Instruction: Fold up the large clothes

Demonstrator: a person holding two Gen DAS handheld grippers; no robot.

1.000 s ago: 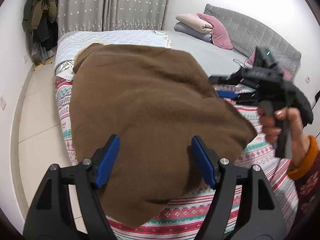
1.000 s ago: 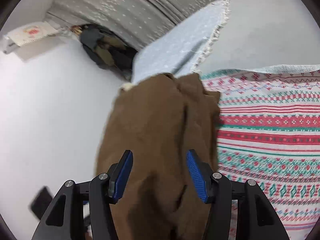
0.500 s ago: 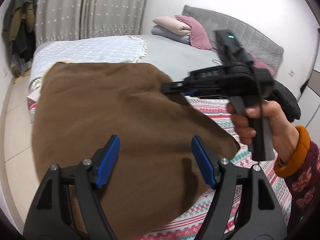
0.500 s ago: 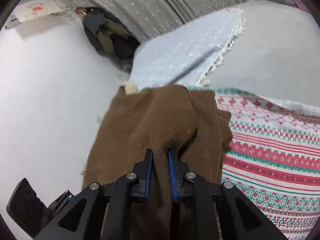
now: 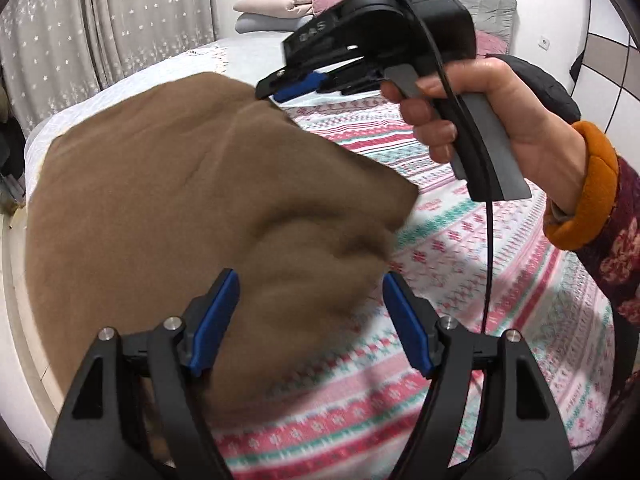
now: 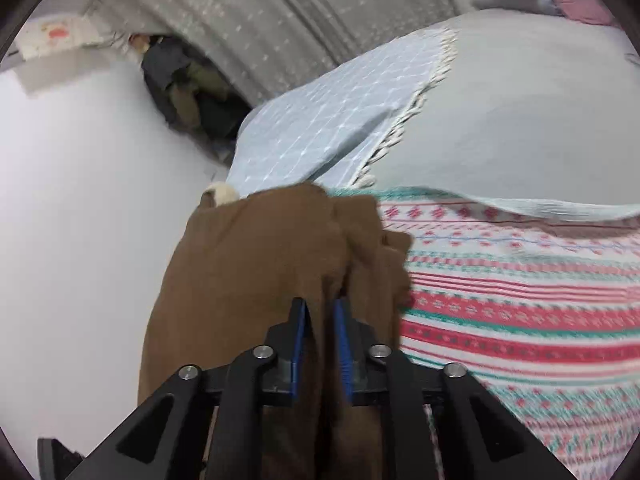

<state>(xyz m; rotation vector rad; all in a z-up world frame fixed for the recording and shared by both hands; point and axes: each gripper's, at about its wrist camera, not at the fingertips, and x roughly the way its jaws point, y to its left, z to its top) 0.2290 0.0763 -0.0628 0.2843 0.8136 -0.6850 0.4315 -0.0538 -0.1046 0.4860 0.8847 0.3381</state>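
Note:
A large brown garment (image 5: 160, 208) lies spread over the patterned blanket (image 5: 460, 248) on the bed. My left gripper (image 5: 310, 316) hovers open above the garment's near rumpled corner, with cloth seen between the blue pads but not pinched. In the left wrist view a hand holds my right gripper (image 5: 276, 88) at the garment's far corner. In the right wrist view that right gripper (image 6: 320, 336) is shut on a ridge of the brown garment (image 6: 248, 264), which bunches up between the pads and hangs over the bed's side.
A light blue fringed throw (image 6: 320, 128) and a grey sheet (image 6: 520, 120) cover the far bed. Pillows (image 5: 280, 4) lie by the grey headboard (image 5: 472, 4). Curtains (image 5: 100, 28) hang at the back, dark clothes (image 6: 188, 84) beside them. Floor (image 5: 16, 280) runs along the left.
My right gripper shut on a fold of the brown garment and lifted its corner. The left gripper swung across and rolled, still open, and the hand with the right gripper now looms closer.

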